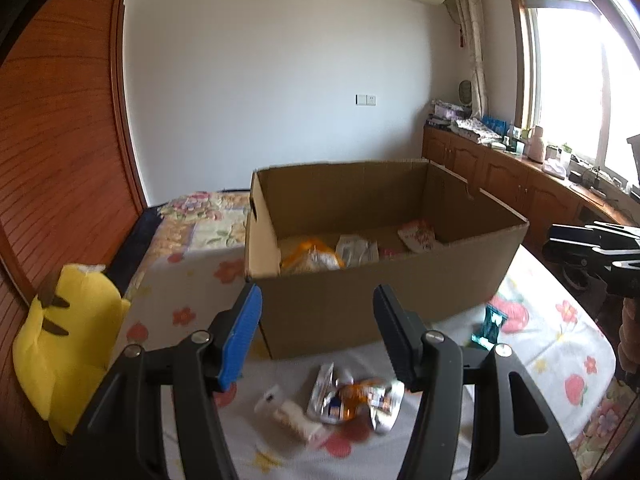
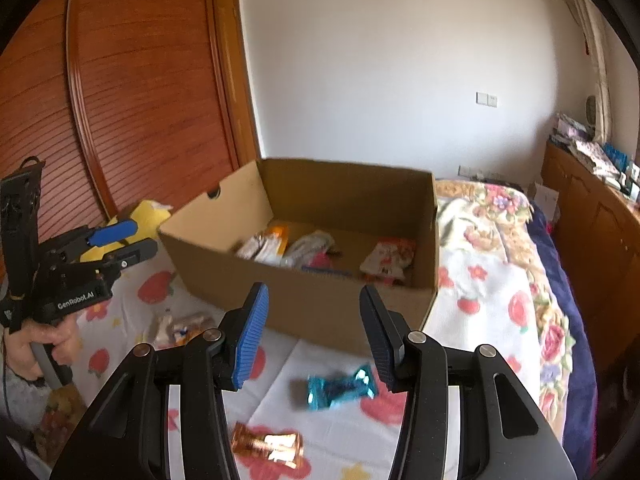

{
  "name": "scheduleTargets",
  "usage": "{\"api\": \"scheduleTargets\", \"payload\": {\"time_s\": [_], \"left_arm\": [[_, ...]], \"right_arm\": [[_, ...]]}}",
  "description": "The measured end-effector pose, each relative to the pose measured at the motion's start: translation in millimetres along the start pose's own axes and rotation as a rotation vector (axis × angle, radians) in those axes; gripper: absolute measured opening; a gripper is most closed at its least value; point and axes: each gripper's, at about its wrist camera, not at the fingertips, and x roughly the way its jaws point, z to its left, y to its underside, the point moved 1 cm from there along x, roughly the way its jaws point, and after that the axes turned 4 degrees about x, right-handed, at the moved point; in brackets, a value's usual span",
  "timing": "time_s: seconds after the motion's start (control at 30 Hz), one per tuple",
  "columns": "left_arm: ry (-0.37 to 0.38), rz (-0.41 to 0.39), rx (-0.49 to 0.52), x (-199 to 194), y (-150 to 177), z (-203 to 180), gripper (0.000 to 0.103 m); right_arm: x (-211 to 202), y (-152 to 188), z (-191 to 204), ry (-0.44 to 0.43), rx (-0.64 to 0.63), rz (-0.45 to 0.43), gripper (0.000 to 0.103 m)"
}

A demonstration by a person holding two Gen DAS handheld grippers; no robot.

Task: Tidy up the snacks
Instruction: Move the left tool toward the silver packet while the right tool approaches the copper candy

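An open cardboard box [image 1: 360, 296] stands on the flowered bedsheet and holds several snack packets [image 1: 312, 258]; it also shows in the right wrist view [image 2: 320, 304]. My left gripper [image 1: 316, 336] is open and empty, above a silver and orange snack packet [image 1: 356, 398] and a white packet [image 1: 292, 416] lying in front of the box. My right gripper [image 2: 312, 332] is open and empty, above a teal wrapped candy [image 2: 340, 390]. A copper wrapped candy [image 2: 266, 446] lies nearer. The teal candy shows in the left wrist view [image 1: 490, 326].
A yellow plush toy [image 1: 64, 344] sits at the bed's left edge by the wooden wardrobe [image 1: 52, 140]. A wooden cabinet [image 1: 520, 184] with clutter runs under the window. The left gripper's body [image 2: 76, 276] shows at left in the right wrist view.
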Motion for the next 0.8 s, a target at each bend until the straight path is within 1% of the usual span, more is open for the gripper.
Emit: {"api": "scheduleTargets", "payload": {"time_s": [0.13, 0.3, 0.4, 0.63, 0.8], "left_arm": [[0.010, 0.027, -0.004, -1, 17, -3, 0.060], [0.031, 0.070, 0.004, 6, 39, -12, 0.061], [0.040, 0.092, -0.004, 12, 50, -14, 0.061], [0.030, 0.115, -0.017, 21, 66, -11, 0.061], [0.013, 0.113, -0.012, 24, 72, -11, 0.061]], "right_arm": [[1, 20, 4, 0.000, 0.002, 0.039, 0.048], [5, 48, 6, -0.024, 0.006, 0.092, 0.053], [10, 62, 7, -0.020, -0.001, 0.120, 0.055], [23, 94, 12, -0.031, -0.023, 0.201, 0.056], [24, 109, 9, -0.023, -0.047, 0.245, 0.056]]}}
